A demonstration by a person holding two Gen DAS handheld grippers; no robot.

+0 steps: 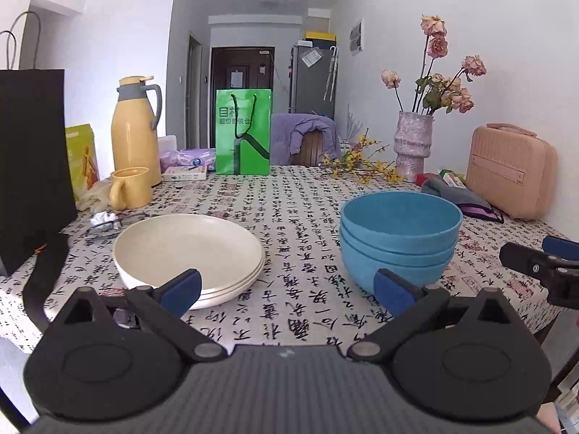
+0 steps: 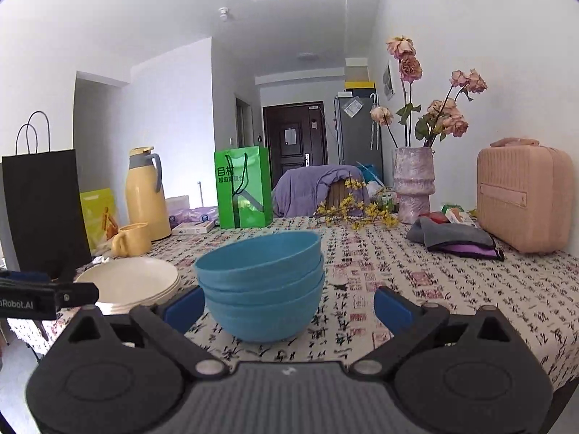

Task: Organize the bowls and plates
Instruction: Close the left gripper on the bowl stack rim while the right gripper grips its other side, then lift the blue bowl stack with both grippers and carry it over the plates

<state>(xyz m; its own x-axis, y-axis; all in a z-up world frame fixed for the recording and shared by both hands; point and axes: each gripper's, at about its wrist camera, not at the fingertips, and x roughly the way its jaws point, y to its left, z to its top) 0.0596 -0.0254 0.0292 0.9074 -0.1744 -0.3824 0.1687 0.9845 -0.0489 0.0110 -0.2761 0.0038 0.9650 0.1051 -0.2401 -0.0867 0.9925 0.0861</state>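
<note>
A stack of three blue bowls stands on the patterned tablecloth. To its left sits a stack of cream plates. My left gripper is open near the table's front edge, aimed at the gap between plates and bowls, holding nothing. My right gripper is open too, close in front of the bowl stack, its blue pads apart from the bowls. The right gripper also shows at the right edge of the left wrist view.
A yellow mug and yellow thermos stand at the back left beside a black paper bag. A green bag, a vase of dried flowers, a pink case and folded cloths line the back and right.
</note>
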